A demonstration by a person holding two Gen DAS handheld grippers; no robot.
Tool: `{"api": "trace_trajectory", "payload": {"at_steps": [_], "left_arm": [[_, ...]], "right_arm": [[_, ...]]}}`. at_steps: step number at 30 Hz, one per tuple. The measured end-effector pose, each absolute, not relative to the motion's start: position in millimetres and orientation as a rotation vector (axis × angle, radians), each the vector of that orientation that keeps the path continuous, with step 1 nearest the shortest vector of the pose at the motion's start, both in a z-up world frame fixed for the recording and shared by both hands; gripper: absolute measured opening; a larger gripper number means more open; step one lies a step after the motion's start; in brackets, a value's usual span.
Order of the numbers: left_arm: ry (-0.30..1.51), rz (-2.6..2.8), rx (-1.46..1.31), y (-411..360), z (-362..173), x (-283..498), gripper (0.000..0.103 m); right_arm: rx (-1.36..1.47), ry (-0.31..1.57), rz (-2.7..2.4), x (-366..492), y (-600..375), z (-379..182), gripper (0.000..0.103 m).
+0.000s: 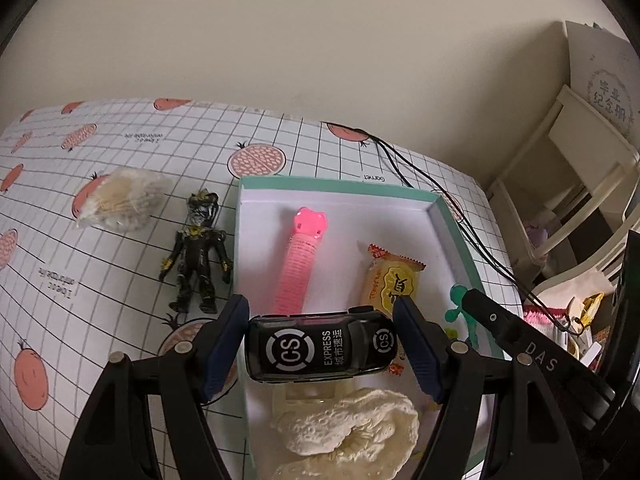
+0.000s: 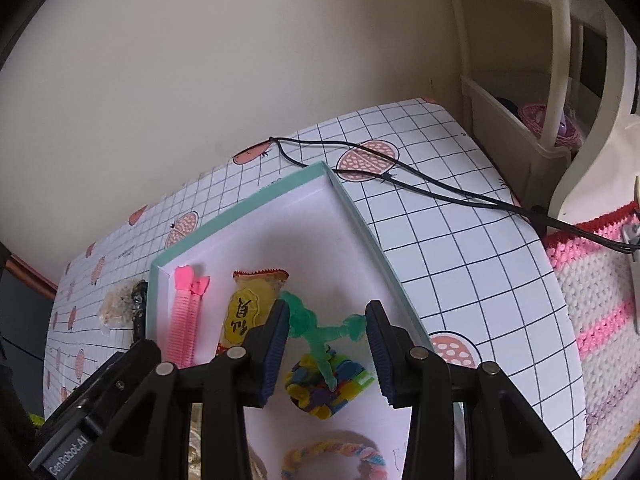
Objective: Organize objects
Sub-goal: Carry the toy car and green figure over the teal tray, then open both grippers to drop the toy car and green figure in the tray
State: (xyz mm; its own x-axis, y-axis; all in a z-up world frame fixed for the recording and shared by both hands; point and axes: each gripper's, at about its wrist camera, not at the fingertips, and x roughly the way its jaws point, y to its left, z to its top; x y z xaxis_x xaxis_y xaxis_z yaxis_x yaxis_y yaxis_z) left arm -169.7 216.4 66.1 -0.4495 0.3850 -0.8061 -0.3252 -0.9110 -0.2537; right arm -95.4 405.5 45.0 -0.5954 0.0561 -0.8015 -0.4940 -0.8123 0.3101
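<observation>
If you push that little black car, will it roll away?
Probably, yes. The black toy car looks hard and glossy, so it may slip. It hangs sideways between the left gripper pads above the box; no wheels show clearly.

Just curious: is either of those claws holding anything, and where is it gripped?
The left gripper clamps a black toy car by its two ends. The right gripper holds nothing.

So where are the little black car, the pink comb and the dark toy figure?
Black car (image 1: 320, 346): left wrist view, on its roof, between the left claw's fingers.
Pink comb (image 1: 296, 268): left wrist view, on its ribbed middle.
Toy figure (image 1: 196, 256): left wrist view, on its chest.
</observation>
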Motion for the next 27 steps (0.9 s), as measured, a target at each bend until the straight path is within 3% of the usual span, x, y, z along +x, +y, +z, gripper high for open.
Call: {"api": "trace_trajectory", "payload": {"at_steps": [18,27], "left_arm": [[-0.084,2.347,-1.358,222.4,61.2,-173.9,0.075],[-0.111,2.361,-1.348,216.6,70.3,-174.8,0.075]], "right_arm": [[-1.220,0.710,2.449,-102.1,395.9,42.3,0.043],[-1.211,0.708,2.458,-101.1,393.7,50.1,0.049]]}}
